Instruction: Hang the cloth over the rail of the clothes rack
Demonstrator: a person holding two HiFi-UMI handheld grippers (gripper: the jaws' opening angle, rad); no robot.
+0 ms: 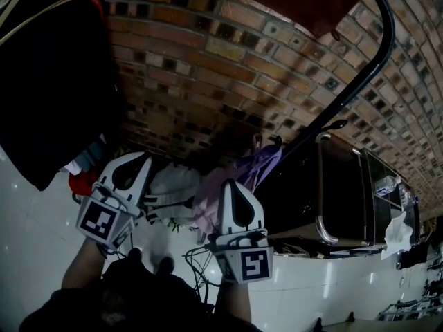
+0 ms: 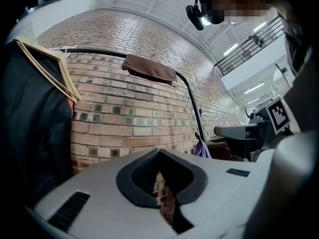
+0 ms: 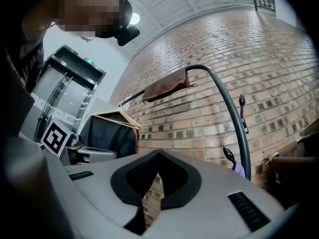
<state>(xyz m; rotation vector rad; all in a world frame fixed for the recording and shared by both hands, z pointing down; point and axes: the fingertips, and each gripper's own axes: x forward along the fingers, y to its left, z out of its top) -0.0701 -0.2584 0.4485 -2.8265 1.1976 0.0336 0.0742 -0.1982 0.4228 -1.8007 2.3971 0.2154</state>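
Note:
A brown cloth (image 2: 149, 69) lies draped over the black rail (image 2: 94, 52) of the clothes rack, high against the brick wall. The right gripper view shows the same cloth (image 3: 167, 85) near where the rail (image 3: 224, 98) bends down. In the head view the cloth (image 1: 325, 5) sits at the top edge. Both grippers hang well below it and apart from it. My left gripper (image 1: 142, 156) is shut with nothing in it, its tips meeting (image 2: 159, 151). My right gripper (image 1: 232, 183) is shut and empty too (image 3: 158, 152).
A dark garment (image 2: 30, 123) on a wooden hanger (image 2: 50, 68) hangs at the rail's left end. A purple cloth (image 1: 263, 164) hangs from a hook on the rack's post. Pale clothes (image 1: 173, 192) are piled below the grippers. A black cabinet (image 1: 346, 192) stands at the right.

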